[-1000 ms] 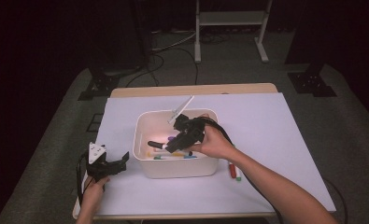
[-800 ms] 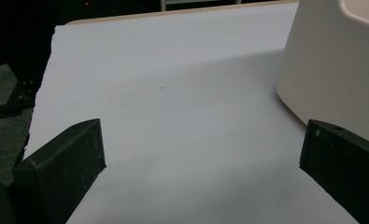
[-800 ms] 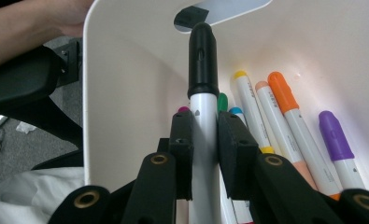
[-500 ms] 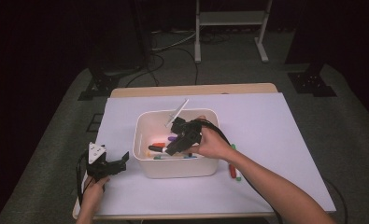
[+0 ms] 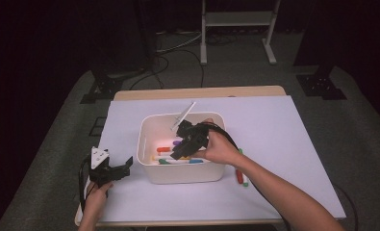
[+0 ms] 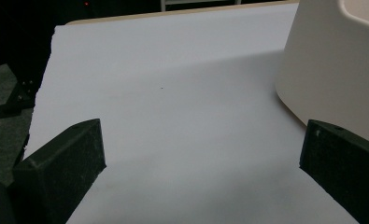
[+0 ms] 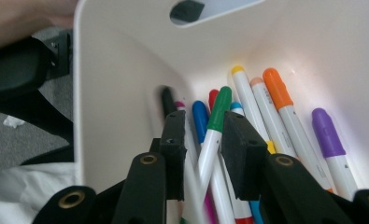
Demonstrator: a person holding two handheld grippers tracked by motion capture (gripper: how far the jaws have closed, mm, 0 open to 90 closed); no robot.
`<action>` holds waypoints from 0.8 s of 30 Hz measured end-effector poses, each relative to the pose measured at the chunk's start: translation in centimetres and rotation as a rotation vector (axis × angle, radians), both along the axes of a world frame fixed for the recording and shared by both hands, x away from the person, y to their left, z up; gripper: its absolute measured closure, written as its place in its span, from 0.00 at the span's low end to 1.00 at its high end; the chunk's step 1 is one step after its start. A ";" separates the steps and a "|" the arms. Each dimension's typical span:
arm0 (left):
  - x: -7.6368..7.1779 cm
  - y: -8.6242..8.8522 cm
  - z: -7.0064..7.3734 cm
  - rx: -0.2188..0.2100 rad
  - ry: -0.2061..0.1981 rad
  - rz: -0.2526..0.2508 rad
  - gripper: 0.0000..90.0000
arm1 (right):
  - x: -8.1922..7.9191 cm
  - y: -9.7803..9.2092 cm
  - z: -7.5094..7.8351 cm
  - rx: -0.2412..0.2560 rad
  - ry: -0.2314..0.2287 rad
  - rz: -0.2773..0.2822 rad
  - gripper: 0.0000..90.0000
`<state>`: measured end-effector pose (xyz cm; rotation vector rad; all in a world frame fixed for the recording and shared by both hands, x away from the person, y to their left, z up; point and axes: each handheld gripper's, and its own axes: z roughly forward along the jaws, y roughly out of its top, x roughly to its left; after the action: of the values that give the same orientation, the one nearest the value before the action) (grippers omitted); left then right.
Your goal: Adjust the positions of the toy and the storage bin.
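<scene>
R claw (image 5: 178, 153) is reaching down into the white bin (image 5: 148, 129) near the desk (image 5: 284, 144) centre, w/ the hand (image 5: 221, 149) gripping it just over the bin's near-right part. In the right gripper view the R claw (image 7: 204, 144) is sitting low inside the bin (image 7: 112, 93), jaws narrowed but not closed, w/ a green-capped marker (image 7: 215, 126) running up between them. The marker's white barrel is lying in the gap, its green cap poking out past the jaw tips toward the bin's far wall; can't tell if the pads are actually touching it, so not calling it a pinch. Other markers are lying in the bin bottom alongside: blue (image 7: 200, 119) just L of the green one, orange (image 7: 276, 88) and purple (image 7: 326, 130) to the R, a yellow-tipped one (image 7: 240, 79) between green and orange. From the high view, markers (image 5: 171, 150) are showing as a coloured heap in the bin's near half, right under the claw. Two more markers (image 5: 240, 175) are lying on the desk just R of the bin, beside the forearm. L claw (image 5: 114, 169) is resting at the desk's near-L corner, well apart from the bin, held by the L hand (image 5: 97, 195). In the left gripper view its jaws are standing wide apart w/ bare desk (image 6: 173, 93) between them, bin wall (image 6: 331, 70) just beside the R-side jaw.
</scene>
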<state>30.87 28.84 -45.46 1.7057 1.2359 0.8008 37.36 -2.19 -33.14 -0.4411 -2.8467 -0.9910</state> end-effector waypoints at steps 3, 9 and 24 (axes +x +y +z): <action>0.0 0.0 0.0 0.002 -0.001 -0.001 0.00 | -0.2 -0.6 0.9 0.018 -0.008 -0.006 0.75; 0.0 0.0 0.0 0.001 0.000 0.000 0.00 | -1.0 -3.0 3.5 0.081 -0.031 -0.030 0.72; 0.0 0.0 0.0 0.007 0.000 0.001 0.00 | -2.3 -13.5 5.8 0.157 -0.075 -0.214 0.61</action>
<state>30.91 28.83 -45.47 1.7110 1.2357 0.8062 35.09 -15.66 -27.38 -0.7180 -2.8011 -1.2829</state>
